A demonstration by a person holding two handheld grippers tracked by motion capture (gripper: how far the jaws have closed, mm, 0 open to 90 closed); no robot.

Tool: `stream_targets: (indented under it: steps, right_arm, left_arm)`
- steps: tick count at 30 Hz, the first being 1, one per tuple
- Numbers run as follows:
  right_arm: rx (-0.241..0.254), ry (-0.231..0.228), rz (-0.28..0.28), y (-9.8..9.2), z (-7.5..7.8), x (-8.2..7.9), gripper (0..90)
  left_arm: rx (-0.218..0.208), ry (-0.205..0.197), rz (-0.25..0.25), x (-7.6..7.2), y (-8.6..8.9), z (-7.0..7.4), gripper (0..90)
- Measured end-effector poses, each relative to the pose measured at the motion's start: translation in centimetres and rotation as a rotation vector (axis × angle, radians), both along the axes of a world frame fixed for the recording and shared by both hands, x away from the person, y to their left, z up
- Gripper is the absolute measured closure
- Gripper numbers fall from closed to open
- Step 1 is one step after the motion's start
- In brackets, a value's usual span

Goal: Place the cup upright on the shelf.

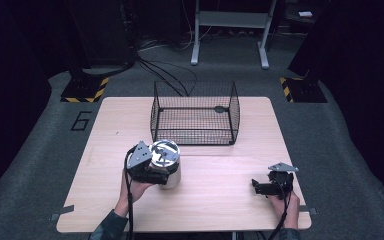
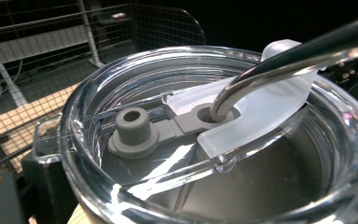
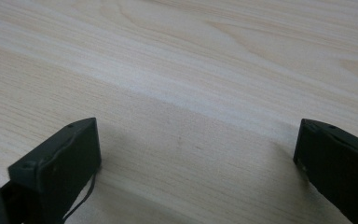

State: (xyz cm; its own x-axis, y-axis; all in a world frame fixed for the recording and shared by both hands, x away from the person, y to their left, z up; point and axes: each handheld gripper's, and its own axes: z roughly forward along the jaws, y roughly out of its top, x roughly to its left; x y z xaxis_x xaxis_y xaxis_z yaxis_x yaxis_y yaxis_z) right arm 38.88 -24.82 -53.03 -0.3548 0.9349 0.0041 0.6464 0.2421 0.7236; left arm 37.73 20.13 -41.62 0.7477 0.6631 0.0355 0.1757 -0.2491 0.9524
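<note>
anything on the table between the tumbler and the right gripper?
No. In the high view the stretch between the steel tumbler and the right gripper is bare wooden table. The right gripper view also shows bare wood between its open jaws.

Dark room; grey carpet floor [image 1: 35, 150]; white frame legs [image 1: 230, 30] behind table.

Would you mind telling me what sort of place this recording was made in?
Probably a lab or recording studio: a lone wooden table on grey carpet, hazard-striped stand bases, floor cables, dark surroundings.
</note>
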Motion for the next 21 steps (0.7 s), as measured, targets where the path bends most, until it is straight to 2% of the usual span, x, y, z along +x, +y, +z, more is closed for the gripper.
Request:
stream_targets:
  steps: [5,15,21]
  right_arm:
    - [-0.001,0.0,0.001,0.0,0.0,0.0,0.1]
    - [-0.009,0.0,0.009,-0.1,0.0,0.0,0.1]
    - [-0.002,0.0,0.001,0.0,0.0,0.0,0.1]
  left_arm:
    - [0.01,-0.008,0.005,0.2,0.5,0.7,4.1]
    - [0.002,-0.011,0.021,0.9,1.0,1.5,4.1]
    - [0.016,-0.031,0.019,1.5,1.2,2.7,4.1]
